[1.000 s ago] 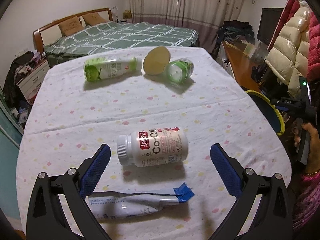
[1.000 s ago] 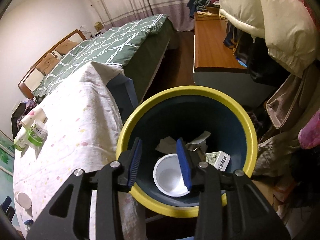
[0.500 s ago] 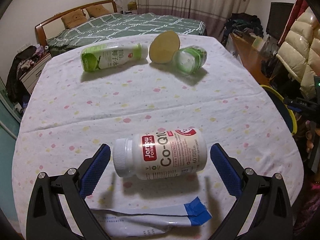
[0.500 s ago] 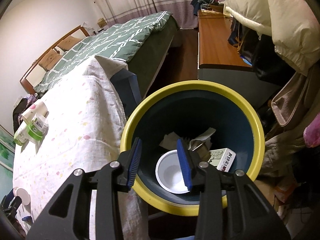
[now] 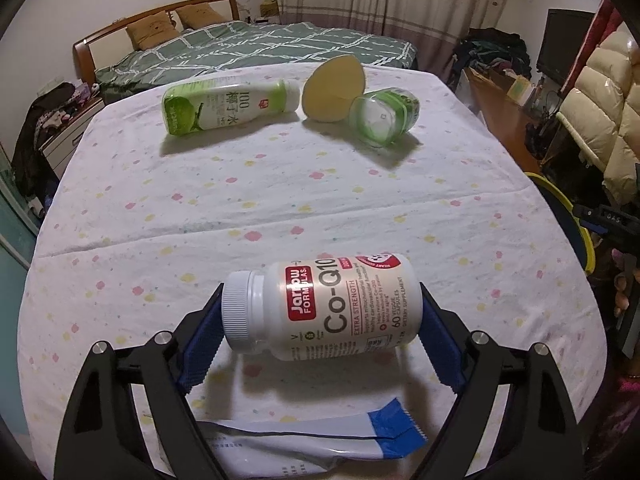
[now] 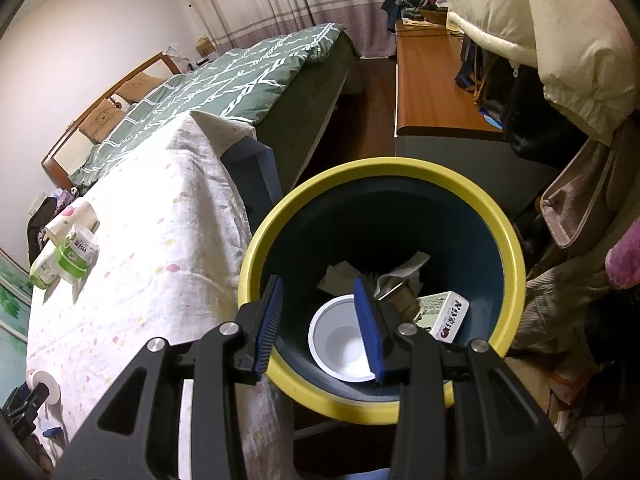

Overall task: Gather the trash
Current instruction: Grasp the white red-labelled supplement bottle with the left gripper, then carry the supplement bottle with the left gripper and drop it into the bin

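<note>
Supplement bottle (image 5: 324,312) lies on its side low centre of the left wrist view, on our tablecloth (image 5: 280,208); our left gripper (image 5: 320,336) has just been closing and its blue pads touch cap and base. Wrapper (image 5: 312,448) sits at the bottom edge, green bottle (image 5: 228,106) and small jar (image 5: 384,116) up top. Right wrist view: our right gripper (image 6: 318,328) hangs partly spread, holding nothing, over the yellow-rimmed bin (image 6: 516,256), a white cup (image 6: 340,340) inside.

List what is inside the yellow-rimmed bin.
Inside the bin lie a white cup, crumpled paper and a small printed box. The right gripper hides part of the cup; anything beneath the litter is covered.
</note>
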The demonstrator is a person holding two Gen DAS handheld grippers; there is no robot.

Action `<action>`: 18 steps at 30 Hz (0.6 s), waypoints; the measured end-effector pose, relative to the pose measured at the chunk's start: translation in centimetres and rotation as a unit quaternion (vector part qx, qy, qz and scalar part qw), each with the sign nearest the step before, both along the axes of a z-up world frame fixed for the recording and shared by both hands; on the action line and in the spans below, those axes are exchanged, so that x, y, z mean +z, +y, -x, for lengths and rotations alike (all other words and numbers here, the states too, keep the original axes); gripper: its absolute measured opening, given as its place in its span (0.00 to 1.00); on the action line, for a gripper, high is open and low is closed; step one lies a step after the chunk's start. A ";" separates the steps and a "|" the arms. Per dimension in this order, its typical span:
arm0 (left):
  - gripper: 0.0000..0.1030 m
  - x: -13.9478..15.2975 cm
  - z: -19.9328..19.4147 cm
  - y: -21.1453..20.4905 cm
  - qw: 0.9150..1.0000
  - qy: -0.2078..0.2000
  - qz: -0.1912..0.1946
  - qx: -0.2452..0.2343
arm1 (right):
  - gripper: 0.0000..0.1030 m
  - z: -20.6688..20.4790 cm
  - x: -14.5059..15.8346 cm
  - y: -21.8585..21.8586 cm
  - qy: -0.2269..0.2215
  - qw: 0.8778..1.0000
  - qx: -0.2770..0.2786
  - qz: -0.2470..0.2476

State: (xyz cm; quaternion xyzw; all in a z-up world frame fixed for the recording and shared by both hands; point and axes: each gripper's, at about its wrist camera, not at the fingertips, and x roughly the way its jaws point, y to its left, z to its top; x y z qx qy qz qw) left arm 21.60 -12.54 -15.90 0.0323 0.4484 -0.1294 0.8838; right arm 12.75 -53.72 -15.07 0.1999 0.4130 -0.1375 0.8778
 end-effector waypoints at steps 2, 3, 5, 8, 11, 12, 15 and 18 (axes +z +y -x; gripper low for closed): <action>0.84 0.5 0.2 -0.3 1.000 -0.007 0.002 -0.005 | 0.35 0.6 0.3 0.3 -0.004 1.000 0.002 0.005; 0.84 0.8 0.3 -0.5 1.000 -0.010 0.004 -0.008 | 0.35 1.0 0.4 0.5 -0.007 1.000 0.002 0.008; 0.84 1.4 0.4 -1.0 1.000 -0.017 0.007 -0.016 | 0.35 2.0 0.8 0.8 -0.014 1.000 0.002 0.013; 0.84 2.3 0.4 -2.3 0.999 -0.027 0.008 -0.033 | 0.35 3.7 1.5 1.2 -0.026 0.999 -0.002 0.021; 0.84 3.0 0.2 -4.3 0.998 -0.034 0.010 -0.057 | 0.35 5.9 2.4 1.2 -0.039 0.999 -0.008 0.029; 0.84 3.2 0.1 -5.0 0.997 -0.035 0.010 -0.065 | 0.35 6.6 2.7 1.2 -0.043 0.998 -0.011 0.035; 0.84 3.8 -0.2 -7.8 0.995 -0.041 0.013 -0.093 | 0.35 8.6 3.8 0.8 -0.054 0.997 -0.023 0.049; 0.84 4.5 -0.4 -11.2 0.990 -0.049 0.018 -0.128 | 0.36 10.9 4.8 0.2 -0.069 0.995 -0.043 0.061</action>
